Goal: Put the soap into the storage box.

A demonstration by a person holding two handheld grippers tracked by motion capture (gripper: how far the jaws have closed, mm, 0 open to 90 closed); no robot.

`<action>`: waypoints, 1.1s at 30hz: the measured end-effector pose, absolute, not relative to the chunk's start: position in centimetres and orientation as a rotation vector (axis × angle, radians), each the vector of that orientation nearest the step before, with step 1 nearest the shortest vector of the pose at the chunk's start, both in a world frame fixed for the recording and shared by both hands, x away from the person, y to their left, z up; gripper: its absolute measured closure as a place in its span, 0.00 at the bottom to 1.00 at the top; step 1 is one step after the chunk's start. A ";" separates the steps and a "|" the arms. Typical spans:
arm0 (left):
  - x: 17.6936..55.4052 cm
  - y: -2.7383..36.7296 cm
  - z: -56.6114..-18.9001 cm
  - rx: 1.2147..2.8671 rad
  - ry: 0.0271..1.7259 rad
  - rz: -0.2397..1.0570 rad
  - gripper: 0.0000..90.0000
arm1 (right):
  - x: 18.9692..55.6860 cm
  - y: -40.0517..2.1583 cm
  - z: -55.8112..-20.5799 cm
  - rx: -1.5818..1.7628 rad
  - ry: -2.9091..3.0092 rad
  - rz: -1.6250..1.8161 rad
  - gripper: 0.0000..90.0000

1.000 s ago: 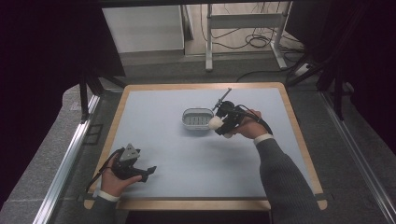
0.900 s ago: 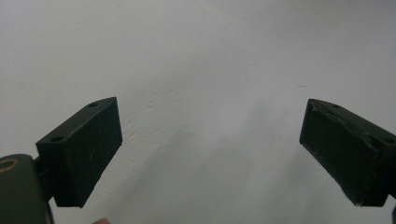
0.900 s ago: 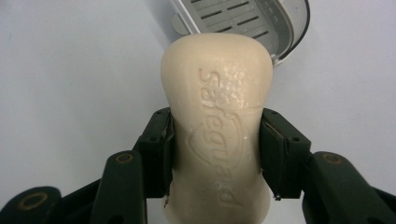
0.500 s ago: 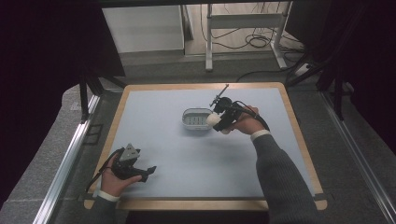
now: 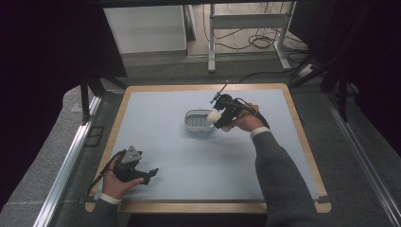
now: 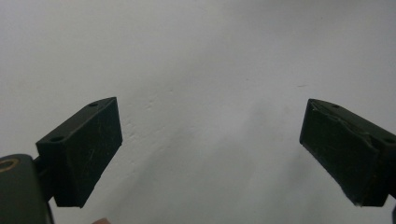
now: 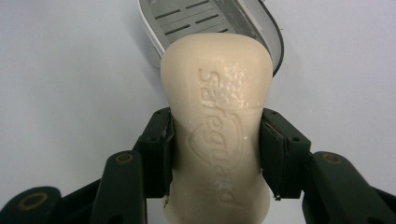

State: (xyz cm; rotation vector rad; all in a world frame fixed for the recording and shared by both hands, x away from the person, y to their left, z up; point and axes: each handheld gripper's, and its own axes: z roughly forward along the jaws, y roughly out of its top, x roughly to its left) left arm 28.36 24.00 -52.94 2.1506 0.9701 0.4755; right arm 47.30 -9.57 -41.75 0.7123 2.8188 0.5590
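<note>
My right gripper [image 5: 218,118] hangs at the right rim of the soap dish [image 5: 198,120], tipped down toward it, its two black jaws pressed against the sides of a cream soap bar [image 7: 217,135]. My right hand wraps the gripper body just right of the dish, the grey-sleeved forearm running back from it toward the near table edge. My left gripper [image 5: 151,173] lies low, well apart from the dish on its near left, jaws spread wide with nothing between them.
</note>
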 end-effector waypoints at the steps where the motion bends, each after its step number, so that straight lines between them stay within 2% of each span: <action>1: 28.4 24.0 -52.9 2.150 0.970 0.475 0.07 | 47.3 -9.6 -41.7 0.712 2.819 0.559 0.55; 33: 28.4 24.0 -52.9 2.150 0.970 0.475 0.07 | 49.2 -7.1 -41.9 0.645 2.840 0.566 0.55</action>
